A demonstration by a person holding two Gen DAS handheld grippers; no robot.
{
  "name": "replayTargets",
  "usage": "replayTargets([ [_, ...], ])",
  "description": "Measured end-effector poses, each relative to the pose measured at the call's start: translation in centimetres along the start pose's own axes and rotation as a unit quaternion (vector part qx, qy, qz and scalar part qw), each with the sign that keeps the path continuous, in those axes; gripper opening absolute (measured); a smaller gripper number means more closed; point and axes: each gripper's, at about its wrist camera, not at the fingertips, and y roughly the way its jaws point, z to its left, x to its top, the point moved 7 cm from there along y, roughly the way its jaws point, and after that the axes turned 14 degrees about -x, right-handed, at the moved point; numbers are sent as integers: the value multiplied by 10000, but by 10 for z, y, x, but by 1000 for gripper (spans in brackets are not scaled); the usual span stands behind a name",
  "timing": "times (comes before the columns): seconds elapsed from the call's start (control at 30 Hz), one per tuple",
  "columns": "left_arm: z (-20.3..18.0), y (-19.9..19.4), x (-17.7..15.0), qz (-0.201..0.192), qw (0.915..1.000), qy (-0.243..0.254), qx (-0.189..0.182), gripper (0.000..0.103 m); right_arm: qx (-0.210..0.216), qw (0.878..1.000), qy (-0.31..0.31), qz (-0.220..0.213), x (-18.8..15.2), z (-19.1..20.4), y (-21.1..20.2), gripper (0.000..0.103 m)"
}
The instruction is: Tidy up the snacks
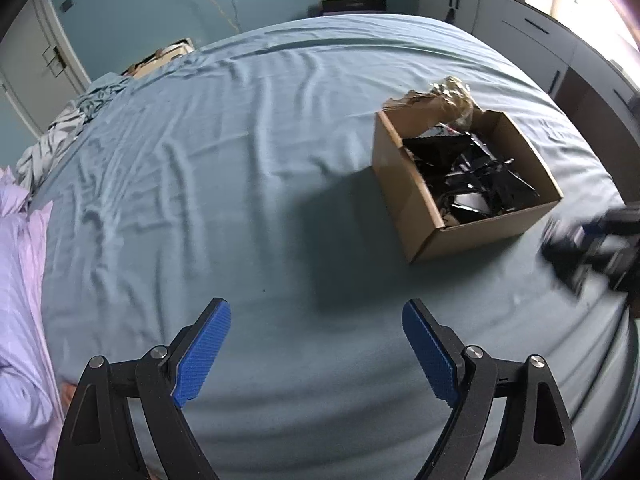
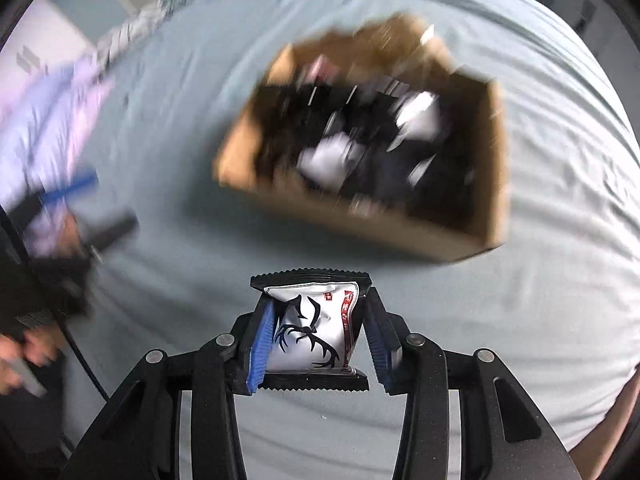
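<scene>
Snack pkt (image 2: 310,330): white, black antlers, serrated ends.

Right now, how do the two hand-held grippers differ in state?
The left hand-held gripper stands wide open with only bedsheet between its blue pads; the right hand-held gripper is closed on a white snack packet with an antler print. Left is sharp, right blurred in the left view. Both point down toward the bed.

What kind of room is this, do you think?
Most likely a bedroom: a wide bed under a blue-grey sheet, rumpled bedding at its far corner, and white cupboards along the wall.
</scene>
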Motion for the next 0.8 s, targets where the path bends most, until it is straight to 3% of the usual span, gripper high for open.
replayTargets([
  [0.17,11,2,-6,73,9995,-295,-77,89,207,9949,703,-692,35,-31,-48,41],
  [0.33,9,-10,-16,151,9999,-21,60,89,465,9840,1301,-1122,47,-39,-80,44],
  [0.37,9,-13,-18,145,9998,29,91,89,497,9824,1408,-1118,49,-41,-79,45],
  [0.43,4,-23,-23,108,9997,161,114,89,387,9831,1557,-883,45,-44,-66,73],
  [0.47,2,-27,-25,91,9997,216,108,90,317,9826,1645,-796,41,-47,-62,76],
  [0.63,-11,-44,-33,9,9987,476,169,91,66,9859,1603,-467,12,-68,-69,76],
  [0.8,-22,-66,-32,-320,9948,791,562,102,-753,9884,1308,-155,-36,-98,-94,76],
])
